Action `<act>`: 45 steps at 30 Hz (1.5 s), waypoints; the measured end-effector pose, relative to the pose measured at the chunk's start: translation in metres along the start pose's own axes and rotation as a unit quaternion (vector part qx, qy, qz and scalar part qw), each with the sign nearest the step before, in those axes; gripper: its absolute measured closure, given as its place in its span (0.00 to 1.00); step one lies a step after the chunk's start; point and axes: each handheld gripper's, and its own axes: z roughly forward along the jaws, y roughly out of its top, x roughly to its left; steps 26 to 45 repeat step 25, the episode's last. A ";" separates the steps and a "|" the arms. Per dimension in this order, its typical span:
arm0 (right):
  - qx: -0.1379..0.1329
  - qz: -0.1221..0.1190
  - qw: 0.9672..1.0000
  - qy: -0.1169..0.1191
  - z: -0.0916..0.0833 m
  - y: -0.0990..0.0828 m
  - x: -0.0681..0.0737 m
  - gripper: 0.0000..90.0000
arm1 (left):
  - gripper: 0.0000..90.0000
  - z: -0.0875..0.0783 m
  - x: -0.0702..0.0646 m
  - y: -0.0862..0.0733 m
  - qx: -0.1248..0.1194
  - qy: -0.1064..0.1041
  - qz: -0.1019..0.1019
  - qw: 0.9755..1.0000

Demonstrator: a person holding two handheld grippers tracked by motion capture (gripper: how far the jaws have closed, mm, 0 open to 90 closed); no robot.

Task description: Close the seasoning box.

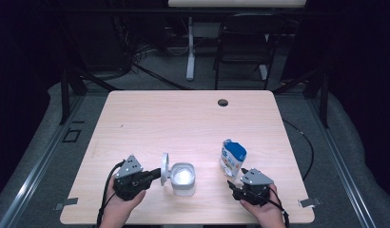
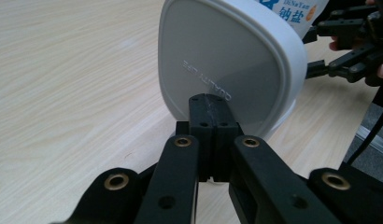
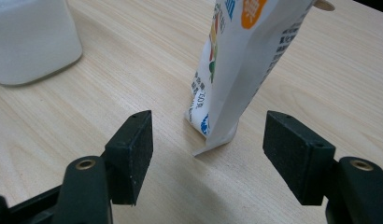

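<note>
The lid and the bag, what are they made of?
The lid looks like white plastic, smooth and slightly matte, with raised moulded lettering. The bag seems thin printed plastic film, perhaps paper-lined: it creases, has a flat sealed bottom edge and a faint sheen.

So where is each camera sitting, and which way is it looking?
High view: above the person's side, looking forward and down on the pale wooden table; both forearms and hands show, with the left gripper and right gripper.
Left gripper view: rides that gripper, looking along its shut jaws at the white rounded plastic lid they pinch.
Right gripper view: looks along open jaws at the white printed salt pouch.
Shared: both gripper views show the pouch; the high and right views show the white plastic container.
</note>
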 end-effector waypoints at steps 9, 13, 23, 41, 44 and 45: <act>-0.004 0.011 1.000 -0.005 -0.001 0.000 -0.003 0.37 | 1.00 0.004 -0.010 0.003 0.001 -0.012 0.017 1.000; -0.004 0.011 1.000 -0.005 -0.001 -0.001 -0.003 0.37 | 1.00 0.001 -0.009 0.003 0.001 -0.006 0.018 1.000; -0.004 0.008 1.000 -0.001 -0.001 0.001 0.000 0.37 | 1.00 -0.002 0.000 -0.004 0.001 0.008 -0.003 1.000; -0.005 0.008 1.000 -0.002 -0.001 0.001 0.000 0.37 | 0.96 -0.002 0.002 -0.005 0.001 0.012 -0.005 1.000; -0.005 0.008 1.000 -0.002 -0.001 0.001 0.000 0.37 | 0.96 -0.002 0.002 -0.005 0.001 0.012 -0.005 1.000; -0.005 0.008 1.000 -0.002 -0.001 0.001 0.000 0.37 | 0.96 -0.002 0.002 -0.005 0.001 0.012 -0.005 1.000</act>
